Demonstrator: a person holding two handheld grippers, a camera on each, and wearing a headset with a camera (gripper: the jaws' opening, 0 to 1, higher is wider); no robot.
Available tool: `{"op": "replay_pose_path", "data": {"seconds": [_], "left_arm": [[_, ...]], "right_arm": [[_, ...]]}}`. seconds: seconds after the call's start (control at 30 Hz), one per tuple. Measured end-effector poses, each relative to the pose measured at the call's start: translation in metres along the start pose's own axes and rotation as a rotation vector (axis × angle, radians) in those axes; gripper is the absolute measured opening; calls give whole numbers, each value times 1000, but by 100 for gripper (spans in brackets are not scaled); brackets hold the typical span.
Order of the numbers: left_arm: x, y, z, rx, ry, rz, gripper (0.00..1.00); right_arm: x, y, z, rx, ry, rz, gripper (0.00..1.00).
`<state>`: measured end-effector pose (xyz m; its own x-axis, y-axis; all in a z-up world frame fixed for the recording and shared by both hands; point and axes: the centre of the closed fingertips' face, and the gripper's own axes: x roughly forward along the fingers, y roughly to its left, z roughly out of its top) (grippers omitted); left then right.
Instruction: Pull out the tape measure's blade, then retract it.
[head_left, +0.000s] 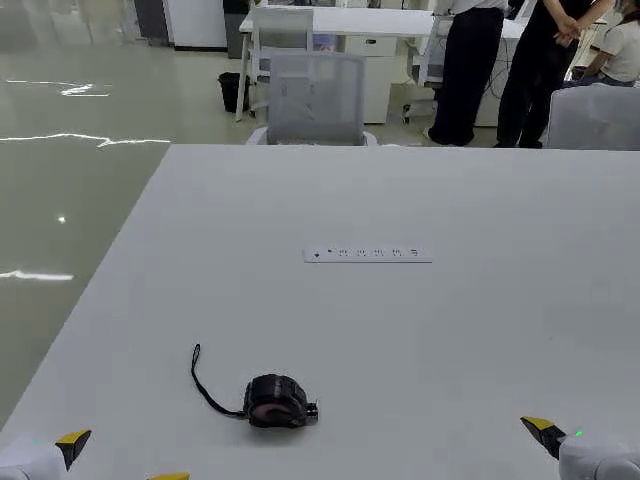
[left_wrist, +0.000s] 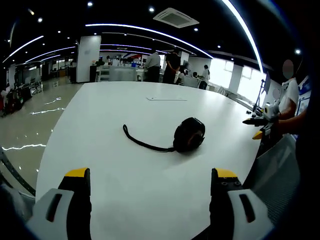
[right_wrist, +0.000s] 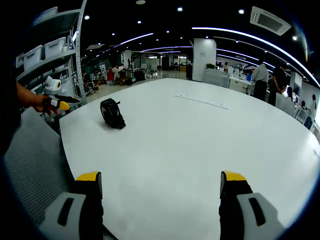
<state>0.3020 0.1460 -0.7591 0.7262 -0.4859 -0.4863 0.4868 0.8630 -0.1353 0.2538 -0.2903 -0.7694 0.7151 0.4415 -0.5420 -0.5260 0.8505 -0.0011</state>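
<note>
Both jaws stand wide and empty on my left gripper (left_wrist: 151, 173) and right gripper (right_wrist: 161, 176), at the near edge. The tape measure (head_left: 277, 401) lies near-left on the white table (head_left: 430, 330), blade in. I'd worry the rounded case skids on that slick top, or its strap (head_left: 205, 385) snags a jaw. Farther off are a power strip (head_left: 368, 255), a chair (head_left: 315, 98) and standing people (head_left: 470, 70).

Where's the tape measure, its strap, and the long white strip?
tape measure (head_left: 277, 401): head view, middle of its black case.
strap (left_wrist: 145, 145): left gripper view, middle of the cord.
power strip (head_left: 368, 255): head view, its centre.
</note>
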Motion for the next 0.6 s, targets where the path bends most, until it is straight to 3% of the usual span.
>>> {"op": "replay_pose_path", "data": {"seconds": [0.6], "left_arm": [[-2,-1,-4,2,6,0,99]], "right_arm": [[-2,2,-13,34,34,-9,100]]}}
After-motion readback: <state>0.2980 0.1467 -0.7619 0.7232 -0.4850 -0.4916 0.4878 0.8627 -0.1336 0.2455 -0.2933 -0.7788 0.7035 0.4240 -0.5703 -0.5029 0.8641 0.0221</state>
